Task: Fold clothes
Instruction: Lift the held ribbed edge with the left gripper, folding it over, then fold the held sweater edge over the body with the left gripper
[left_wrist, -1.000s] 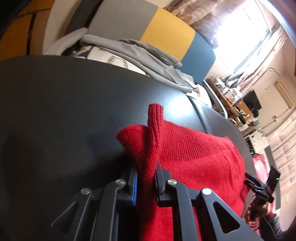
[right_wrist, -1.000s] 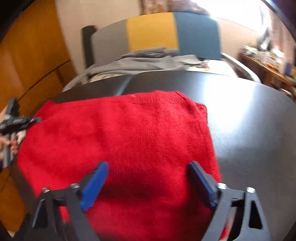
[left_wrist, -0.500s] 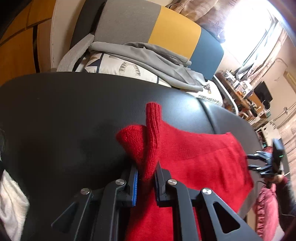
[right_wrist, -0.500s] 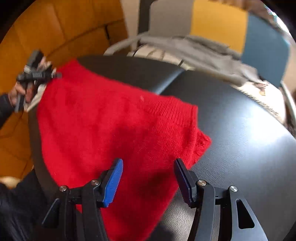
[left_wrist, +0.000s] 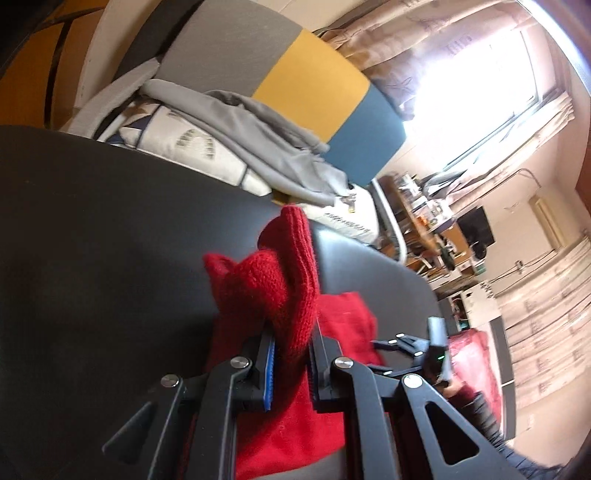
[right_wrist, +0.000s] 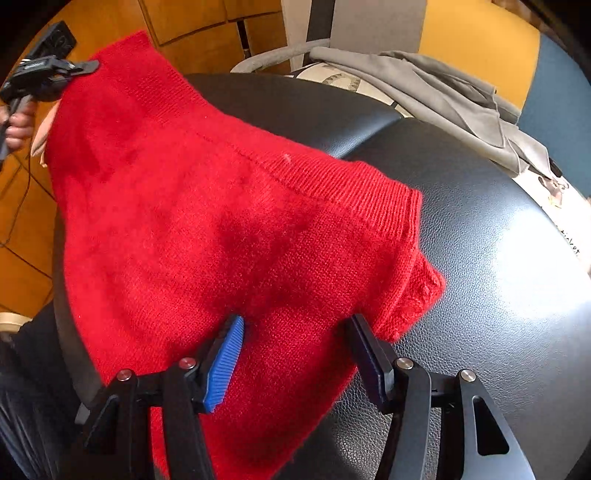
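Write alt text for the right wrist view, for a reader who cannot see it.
A red knitted sweater lies spread over a black padded surface, its far corner lifted by the left tongs. In the foreground the right tongs are opening, jaws apart above the sweater's near part. Behind, grey clothing is draped on a chair.

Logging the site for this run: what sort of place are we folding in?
Likely a lived-in home room: a grey, yellow and blue padded chair heaped with grey clothing, a curtained window, and a cluttered desk with a dark monitor.
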